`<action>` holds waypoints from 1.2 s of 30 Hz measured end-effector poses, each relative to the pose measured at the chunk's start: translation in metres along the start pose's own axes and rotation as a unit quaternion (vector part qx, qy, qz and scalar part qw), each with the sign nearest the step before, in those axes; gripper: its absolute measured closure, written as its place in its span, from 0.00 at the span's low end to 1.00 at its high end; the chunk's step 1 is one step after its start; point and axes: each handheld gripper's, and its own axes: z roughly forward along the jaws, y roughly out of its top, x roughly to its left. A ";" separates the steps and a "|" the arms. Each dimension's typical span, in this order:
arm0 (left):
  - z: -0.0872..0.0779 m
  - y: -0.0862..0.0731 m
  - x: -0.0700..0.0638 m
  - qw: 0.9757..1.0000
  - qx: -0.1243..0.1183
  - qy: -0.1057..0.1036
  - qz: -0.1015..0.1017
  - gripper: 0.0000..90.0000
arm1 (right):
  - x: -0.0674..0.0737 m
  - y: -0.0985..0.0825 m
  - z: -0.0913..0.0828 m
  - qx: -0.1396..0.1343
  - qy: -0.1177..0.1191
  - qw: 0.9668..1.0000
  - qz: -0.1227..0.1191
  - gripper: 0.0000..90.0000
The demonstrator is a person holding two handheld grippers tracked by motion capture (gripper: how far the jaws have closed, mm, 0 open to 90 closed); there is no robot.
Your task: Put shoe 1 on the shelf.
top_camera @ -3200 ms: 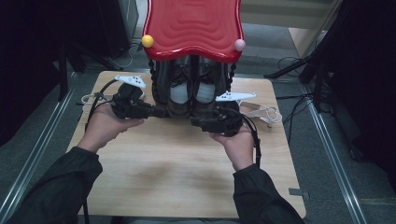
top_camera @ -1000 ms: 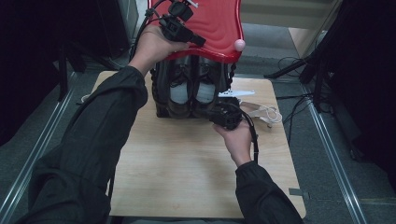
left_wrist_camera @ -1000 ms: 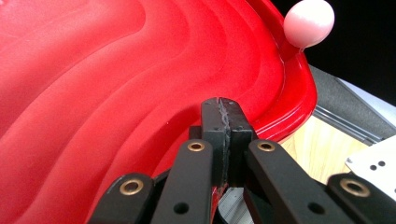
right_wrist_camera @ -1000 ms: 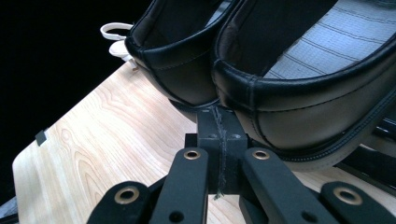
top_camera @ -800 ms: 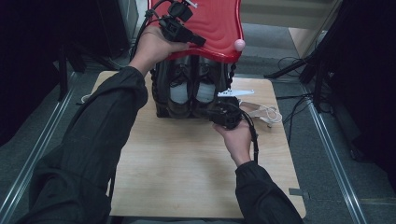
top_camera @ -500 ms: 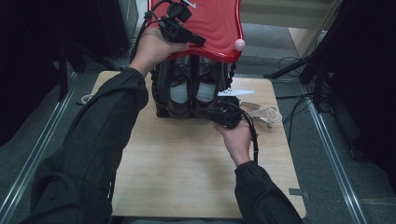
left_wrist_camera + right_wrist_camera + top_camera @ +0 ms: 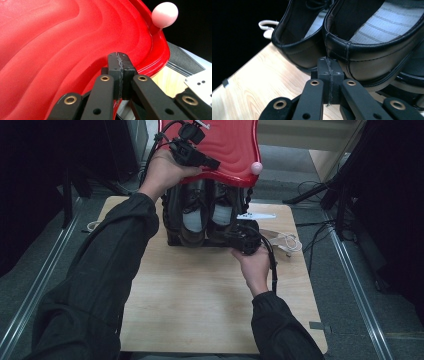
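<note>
A shoe rack (image 7: 172, 227) stands at the far end of the wooden table (image 7: 200, 305), and everything else sits relative to it. Its red wavy lid (image 7: 230, 145) forms the top, its long axis running across the table from left to right, with a pale pink knob (image 7: 256, 168) at its near right corner. Under the lid, two black shoes (image 7: 197, 215) stand side by side on the rack, heels toward the person and toes pointing away and steeply down into the rack, so their long axes run near upright. The left gripper (image 7: 212, 164) lies on the lid's near edge, left of the knob, pointing right; in the left gripper view its jaws are pressed together with nothing between them, the tips (image 7: 121, 60) over the red surface. The right gripper (image 7: 239, 231) sits low at the rack's near right corner, just beside the right shoe; in the right gripper view its jaws are pressed together and empty, the tips (image 7: 329, 65) right at that shoe's heel (image 7: 362, 62). A white cord (image 7: 287, 242) lies on the table to the right of the rack.
</note>
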 end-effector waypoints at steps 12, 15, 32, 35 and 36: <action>0.000 -0.001 0.001 1.000 -0.001 0.000 -0.001 1.00 | -0.006 0.006 0.000 -0.008 -0.012 1.000 0.009 1.00; -0.001 -0.002 0.002 1.000 -0.004 -0.001 -0.007 1.00 | -0.009 0.009 0.000 -0.007 -0.012 1.000 0.014 1.00; -0.001 -0.002 0.003 1.000 -0.007 -0.004 -0.013 1.00 | -0.030 0.032 -0.001 0.001 -0.043 0.999 0.030 1.00; -0.001 -0.002 0.002 1.000 -0.008 0.000 -0.010 1.00 | -0.035 0.034 0.000 0.001 -0.046 0.998 0.043 1.00; -0.001 -0.002 0.002 1.000 -0.008 0.000 -0.010 1.00 | -0.033 0.033 0.001 0.005 -0.050 0.998 0.040 1.00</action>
